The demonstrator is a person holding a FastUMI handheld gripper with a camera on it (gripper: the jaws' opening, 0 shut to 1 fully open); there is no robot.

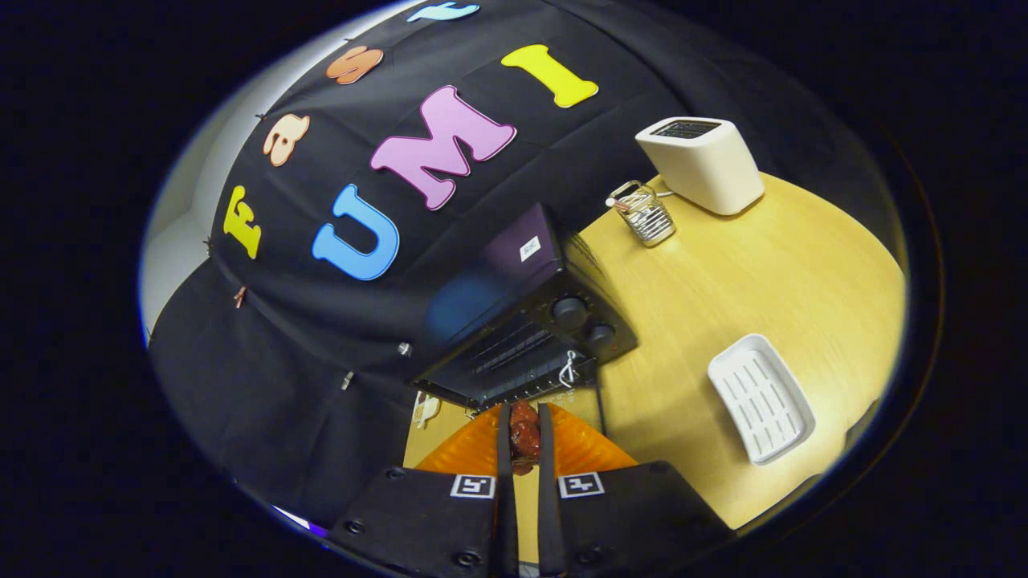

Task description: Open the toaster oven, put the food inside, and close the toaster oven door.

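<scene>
Toaster oven (526,333) stands on the wooden desk (723,289) against the booth wall, its door dropped open toward the claw (524,440). Both orange fingers (578,449) pinch a reddish-brown piece of food (524,433), just short of the oven's opening. A white tray (760,399), a wire rack (642,213) and a white toaster (703,163) sit further along the desk.

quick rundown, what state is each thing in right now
gripper: shut on the food, both fingers pressing it
food: reddish-brown piece held between the fingers, not yet in the oven
toaster oven: door looks dropped open, just ahead of the fingers
white tray: empty, flat on the table
toaster: upright, slots look empty
wire rack: standing beside the toaster
</scene>
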